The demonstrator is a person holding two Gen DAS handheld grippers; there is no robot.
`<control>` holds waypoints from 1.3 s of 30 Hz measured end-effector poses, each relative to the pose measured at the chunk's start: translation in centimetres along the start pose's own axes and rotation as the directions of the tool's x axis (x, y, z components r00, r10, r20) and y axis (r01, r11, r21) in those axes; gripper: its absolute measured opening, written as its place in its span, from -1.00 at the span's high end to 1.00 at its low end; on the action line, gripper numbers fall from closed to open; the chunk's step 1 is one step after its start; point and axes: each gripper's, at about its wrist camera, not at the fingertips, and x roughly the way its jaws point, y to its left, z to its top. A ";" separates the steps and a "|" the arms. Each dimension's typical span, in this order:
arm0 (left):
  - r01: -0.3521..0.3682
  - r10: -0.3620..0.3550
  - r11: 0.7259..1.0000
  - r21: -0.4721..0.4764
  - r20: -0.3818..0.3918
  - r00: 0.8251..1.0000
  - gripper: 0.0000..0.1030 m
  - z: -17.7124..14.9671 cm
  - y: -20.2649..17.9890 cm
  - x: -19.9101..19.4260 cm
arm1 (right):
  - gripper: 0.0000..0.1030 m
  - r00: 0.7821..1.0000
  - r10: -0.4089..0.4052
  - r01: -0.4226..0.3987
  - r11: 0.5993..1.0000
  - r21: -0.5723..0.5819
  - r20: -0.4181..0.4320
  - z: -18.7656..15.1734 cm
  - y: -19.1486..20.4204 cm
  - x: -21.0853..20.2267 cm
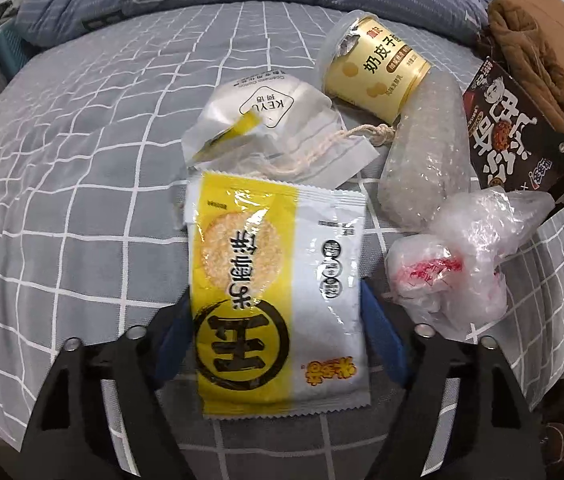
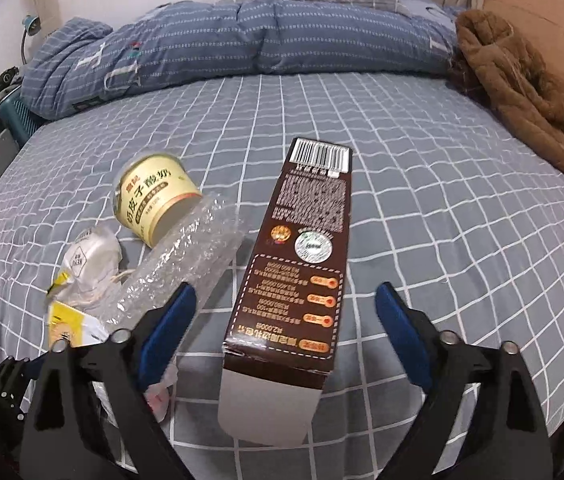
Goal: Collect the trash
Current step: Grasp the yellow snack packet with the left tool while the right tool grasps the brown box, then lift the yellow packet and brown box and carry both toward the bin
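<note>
Trash in six single pieces, all on a bed (image 1: 82, 200) under a grey sheet with a white grid: one flat, glossy yellow-and-white snack packet (image 1: 278, 300) with crimped ends; one round yellow tub (image 1: 377, 68) on its side with a clear lid; one roll of bubble wrap (image 1: 421, 152), long and knobbly; one white pouch (image 1: 274, 120) with a knotted cotton cord; one crumpled clear plastic bag (image 1: 453, 264) printed in red; one long brown cardboard carton (image 2: 301, 260) with a barcode at the far end and an open grey flap at the near end. Left gripper (image 1: 276, 292) set astride the snack packet, blue jaws closed against its two long edges, the plastic bag just beside on the right. Right gripper (image 2: 285, 288) pointed down along the carton, jaws standing wide, the carton lengthways between them with a gap of sheet on each side, touching neither. Bubble wrap just beside the right gripper's left jaw. Behind, one rumpled blue quilt (image 2: 242, 36) and one brown fleecy coat (image 2: 521, 88) at the bed's far right edge.
</note>
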 end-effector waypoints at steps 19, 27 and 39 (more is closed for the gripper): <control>0.006 -0.006 1.000 0.005 -0.020 1.000 0.39 0.1 0.1 0.1 | 0.10 1.000 -0.010 0.010 1.000 -0.012 -0.022 -0.7 0.5 0.2; 0.004 -0.004 1.000 0.002 0.002 1.000 0.39 0.1 0.0 -1.1 | 0.12 1.000 -0.004 0.004 1.000 -0.026 0.003 -0.9 0.7 -1.2; 0.013 -0.013 1.000 0.009 0.030 0.999 0.39 0.0 -0.2 -3.9 | 0.13 1.000 0.018 -0.017 0.999 -0.051 0.021 -1.7 1.3 -2.9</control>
